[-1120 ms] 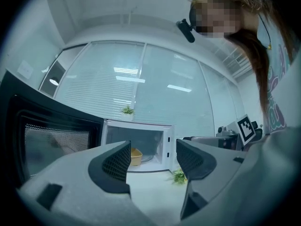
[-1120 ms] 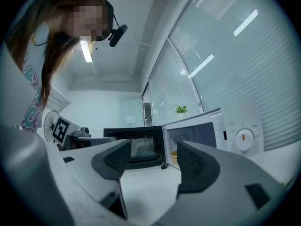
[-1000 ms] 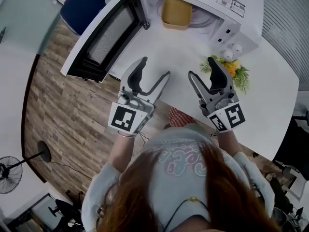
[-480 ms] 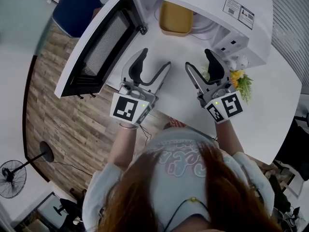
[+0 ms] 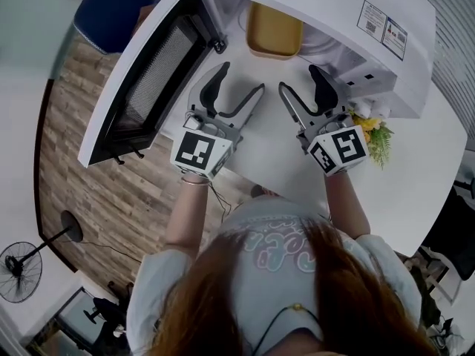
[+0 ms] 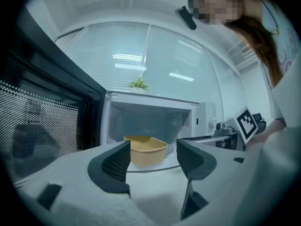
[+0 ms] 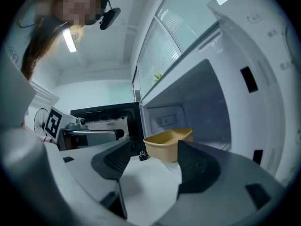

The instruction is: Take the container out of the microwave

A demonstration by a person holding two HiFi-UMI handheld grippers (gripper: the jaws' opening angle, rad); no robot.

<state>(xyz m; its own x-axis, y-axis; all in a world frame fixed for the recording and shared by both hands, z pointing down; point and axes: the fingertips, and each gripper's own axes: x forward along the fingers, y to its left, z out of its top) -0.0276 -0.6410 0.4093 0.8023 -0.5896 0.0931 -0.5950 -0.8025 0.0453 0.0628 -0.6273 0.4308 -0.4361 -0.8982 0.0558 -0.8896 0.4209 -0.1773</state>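
A shallow yellow container sits inside the open white microwave, near the front of its cavity. Both grippers hover over the white table just in front of the opening, a short way from the container. My left gripper is open and empty, lined up with the container's left part. My right gripper is open and empty too, aimed at its right part. The microwave's top hides the back of the container in the head view.
The microwave door stands swung open to the left, beside my left gripper. A small plant with orange flowers lies on the white table right of my right gripper. Wooden floor shows to the left.
Both grippers have moved forward toward the microwave opening and closer to the container. Their jaws have stayed open.
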